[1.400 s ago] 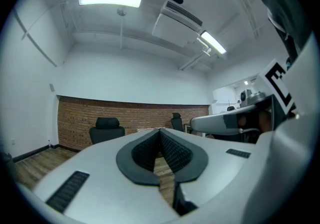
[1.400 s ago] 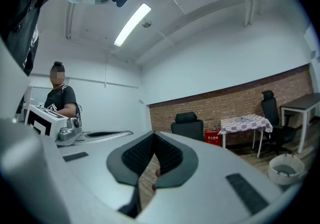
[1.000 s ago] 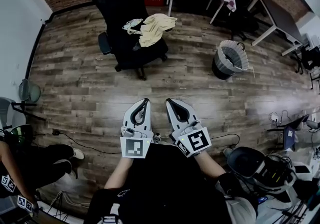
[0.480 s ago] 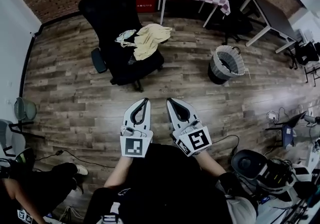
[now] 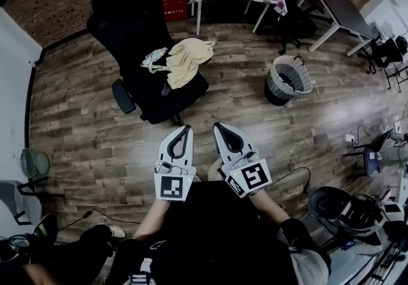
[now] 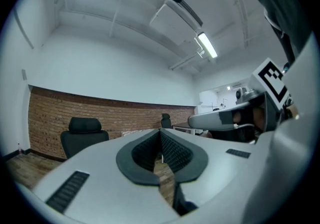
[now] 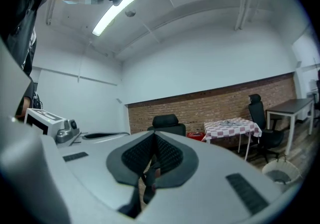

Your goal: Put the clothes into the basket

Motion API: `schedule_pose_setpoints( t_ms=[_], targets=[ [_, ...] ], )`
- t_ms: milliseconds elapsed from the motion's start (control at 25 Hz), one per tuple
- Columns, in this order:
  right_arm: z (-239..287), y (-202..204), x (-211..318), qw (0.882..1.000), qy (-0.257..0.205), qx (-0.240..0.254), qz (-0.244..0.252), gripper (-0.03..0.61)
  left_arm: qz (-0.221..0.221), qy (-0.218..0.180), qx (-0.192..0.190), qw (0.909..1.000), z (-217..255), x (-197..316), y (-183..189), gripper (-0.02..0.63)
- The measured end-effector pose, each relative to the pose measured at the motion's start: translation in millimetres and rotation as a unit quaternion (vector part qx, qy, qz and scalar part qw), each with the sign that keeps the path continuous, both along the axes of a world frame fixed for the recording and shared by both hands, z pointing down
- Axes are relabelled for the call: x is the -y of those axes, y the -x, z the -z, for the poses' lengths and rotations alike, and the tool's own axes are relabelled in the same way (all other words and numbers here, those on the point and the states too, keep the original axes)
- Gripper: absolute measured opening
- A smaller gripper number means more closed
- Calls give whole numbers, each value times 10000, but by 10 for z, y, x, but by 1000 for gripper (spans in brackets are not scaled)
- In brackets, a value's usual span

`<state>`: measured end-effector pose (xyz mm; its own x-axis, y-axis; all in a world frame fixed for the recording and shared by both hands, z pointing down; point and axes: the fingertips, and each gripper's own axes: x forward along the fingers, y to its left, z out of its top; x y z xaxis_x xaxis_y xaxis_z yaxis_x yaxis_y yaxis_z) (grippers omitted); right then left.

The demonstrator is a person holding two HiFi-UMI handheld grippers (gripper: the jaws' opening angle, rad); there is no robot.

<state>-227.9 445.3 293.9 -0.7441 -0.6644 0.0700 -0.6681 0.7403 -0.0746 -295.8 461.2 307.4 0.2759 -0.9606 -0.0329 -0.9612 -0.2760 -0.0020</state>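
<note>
Black chair — clothes heaped at its seat's right edge, shown by the head view only. Left gripper, right gripper: jaws together, nothing held. Basket on the floor, well right — the right gripper view catches it too.

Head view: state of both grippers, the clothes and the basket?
Left gripper: fingers shut, empty.
Right gripper: fingers shut, empty.
Yellowish crumpled garment: lying on the seat of the black office chair, not yet picked up.
Pale patterned garment: on the same seat, touching the yellowish one.
Grey woven basket: upright on the wooden floor, apart from the chair.
</note>
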Motion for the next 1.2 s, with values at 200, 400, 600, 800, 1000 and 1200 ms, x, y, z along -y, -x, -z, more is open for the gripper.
schedule_pose_setpoints(
  t_ms=[200,400,600,800,1000,1200],
  targets=[
    [-71,-1,300,9999,119,-2,-80,9,-74,124,-35,9999,-49,275,-5,14],
    [-127,-47,597,9999,132,13,12,9,-29,186,75,9998,-113,597,-68,14],
    [-127,-153,1106,9996,203,36,174,9,100,173,43,9998,-70,1094,-214,14],
    [-62,-359,1651,9992,212,48,325,9,250,202,43,9995,-2,1617,-415,14],
    [3,-606,2170,9982,236,9,555,9,471,175,57,9987,79,2147,-659,14],
    [23,-907,2588,9965,261,9,791,9,725,187,4,9972,104,2552,-959,14]
  ],
)
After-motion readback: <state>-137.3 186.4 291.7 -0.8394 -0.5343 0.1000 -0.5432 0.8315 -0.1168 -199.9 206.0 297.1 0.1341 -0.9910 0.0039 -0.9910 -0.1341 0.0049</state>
